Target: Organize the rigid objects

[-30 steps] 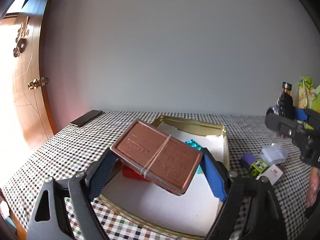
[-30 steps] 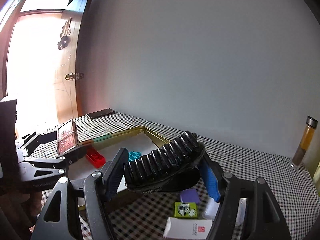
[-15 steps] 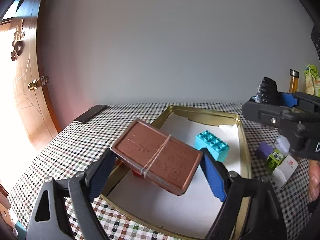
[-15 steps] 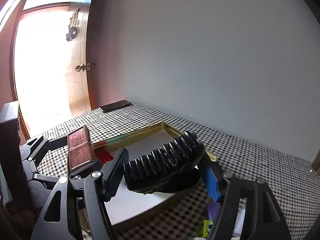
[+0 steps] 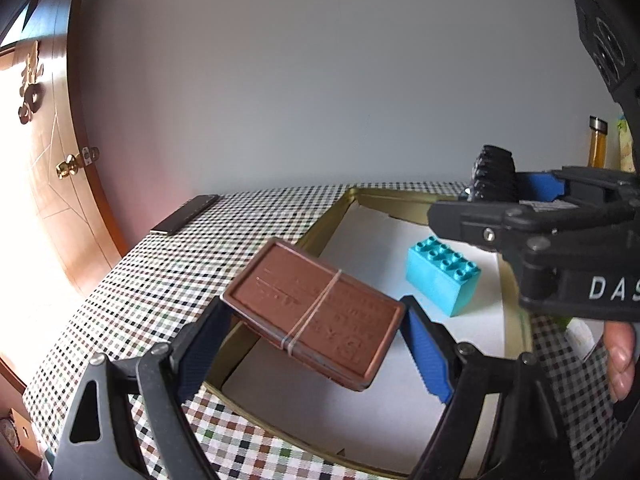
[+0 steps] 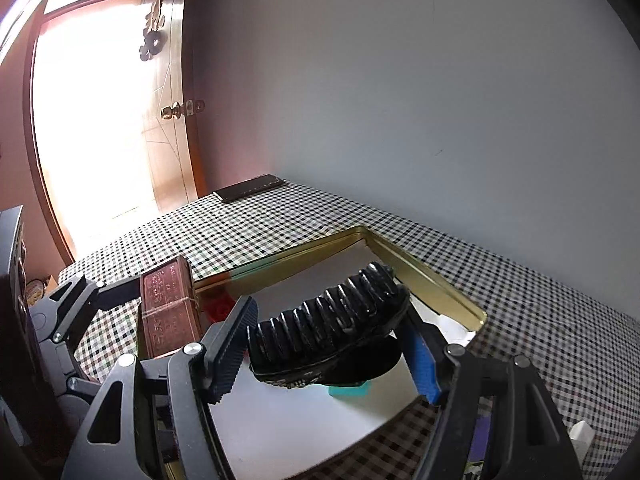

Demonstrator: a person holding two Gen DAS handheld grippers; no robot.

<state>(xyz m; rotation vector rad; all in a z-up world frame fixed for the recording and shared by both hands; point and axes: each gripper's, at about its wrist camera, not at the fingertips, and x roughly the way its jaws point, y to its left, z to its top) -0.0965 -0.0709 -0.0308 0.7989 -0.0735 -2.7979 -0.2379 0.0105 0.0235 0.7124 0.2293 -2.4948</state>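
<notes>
Brown tin (image 5: pixel 316 314), rubber-banded and tilted, clamped in left gripper (image 5: pixel 316 328) above the gold tray's (image 5: pixel 334 216) 7 o'clock corner. Black ribbed object (image 6: pixel 332 320) gripped by right gripper (image 6: pixel 328 344) over tray centre. Teal block (image 5: pixel 442 276) on white liner toward 2 o'clock; checked tablecloth (image 5: pixel 168 280) around.

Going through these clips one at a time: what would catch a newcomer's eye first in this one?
Both grippers are loaded over the gold tray: the left gripper clamps a brown tin bound with a rubber band, and the right gripper clamps a black ribbed object. A teal toy brick already sits on the tray's white liner, all on a checkered tablecloth.
</notes>
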